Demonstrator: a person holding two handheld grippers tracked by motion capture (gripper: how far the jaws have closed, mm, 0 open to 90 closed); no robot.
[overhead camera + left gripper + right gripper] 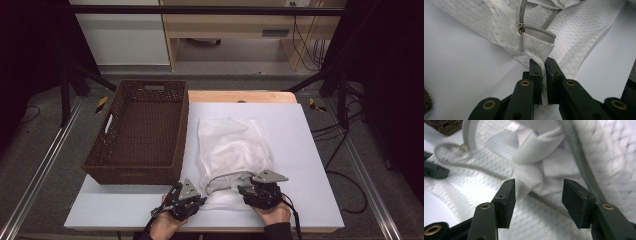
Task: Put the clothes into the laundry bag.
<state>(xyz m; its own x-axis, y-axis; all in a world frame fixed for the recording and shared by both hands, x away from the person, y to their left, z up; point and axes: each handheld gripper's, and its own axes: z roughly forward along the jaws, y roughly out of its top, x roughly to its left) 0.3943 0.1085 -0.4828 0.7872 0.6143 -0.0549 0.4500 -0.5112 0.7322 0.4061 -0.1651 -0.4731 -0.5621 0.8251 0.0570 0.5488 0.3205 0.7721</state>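
Desk (310, 165) under a pale sheet, grey floor and dark frame rails around. Brown woven basket (137, 132) along the left edge; white mesh laundry bag (232, 150) mid-desk, its opening toward the near edge. Left gripper (541, 65) clamped on the bag's edge below the zipper pull (521, 27), seen close there. Right gripper (538, 192) spread wide at the opening, nothing pinched.

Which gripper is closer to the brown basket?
Left. The left gripper sits just below the basket's near right corner, pinching the mesh bag. The right gripper is farther right, at the bag's open end, jaws open.
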